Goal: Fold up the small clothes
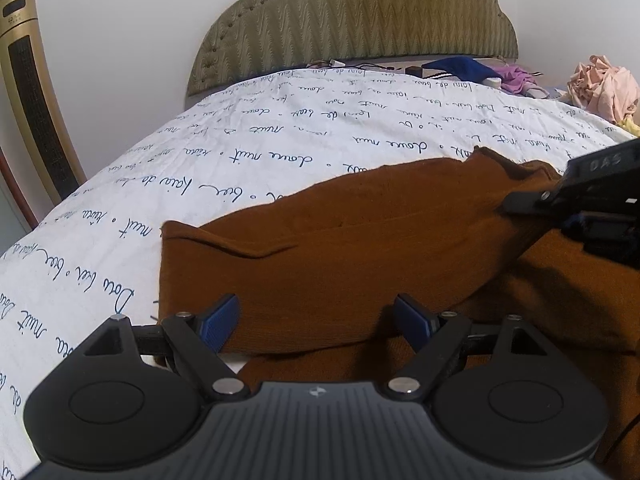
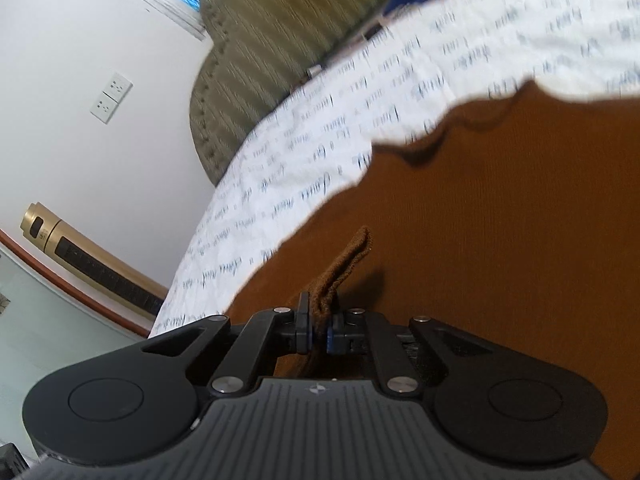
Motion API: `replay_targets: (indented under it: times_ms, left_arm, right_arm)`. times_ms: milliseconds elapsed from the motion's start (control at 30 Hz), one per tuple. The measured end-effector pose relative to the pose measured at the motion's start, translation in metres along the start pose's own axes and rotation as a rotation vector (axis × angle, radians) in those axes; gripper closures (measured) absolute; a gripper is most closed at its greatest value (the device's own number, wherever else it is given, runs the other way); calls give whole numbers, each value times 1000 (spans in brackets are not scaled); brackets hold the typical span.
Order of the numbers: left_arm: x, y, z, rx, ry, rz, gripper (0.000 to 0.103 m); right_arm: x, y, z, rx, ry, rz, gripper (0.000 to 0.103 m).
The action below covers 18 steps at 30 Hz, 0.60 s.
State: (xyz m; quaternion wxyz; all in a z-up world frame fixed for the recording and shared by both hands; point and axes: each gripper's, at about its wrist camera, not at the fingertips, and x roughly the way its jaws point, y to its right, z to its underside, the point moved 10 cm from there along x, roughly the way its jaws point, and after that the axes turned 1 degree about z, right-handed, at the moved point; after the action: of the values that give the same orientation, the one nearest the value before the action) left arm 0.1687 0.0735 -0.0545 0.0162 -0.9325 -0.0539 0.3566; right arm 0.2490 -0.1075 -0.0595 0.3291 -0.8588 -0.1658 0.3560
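A rust-brown knit garment [image 1: 360,232] lies spread on a white bedsheet printed with blue handwriting [image 1: 248,128], filling the centre and the 3-to-5 o'clock part of the left wrist view. The left gripper [image 1: 316,322] hovers low at the garment's near edge with its blue-padded jaws wide apart, nothing pinched between them. The right gripper [image 2: 318,330] has its jaws together, clamped on a raised fold of the brown fabric [image 2: 348,264] that sticks up toward 12 o'clock. An olive quilted headboard [image 1: 360,12] stands at 12 o'clock, a gold tower fan [image 1: 28,100] at 9 o'clock, and a crumpled pink cloth [image 1: 604,84] at 2 o'clock.
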Motion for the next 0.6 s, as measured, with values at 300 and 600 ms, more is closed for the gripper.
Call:
replay_targets:
  times_ms: [300,600]
  left_arm:
    - [3,1,-1,-18,-24,8,19]
    - [8,10,3,-19,-54,36,19]
  right_arm:
    - [-36,21,-46,-119,165,168,92]
    - [-109,79,-63,-35,343,280,92]
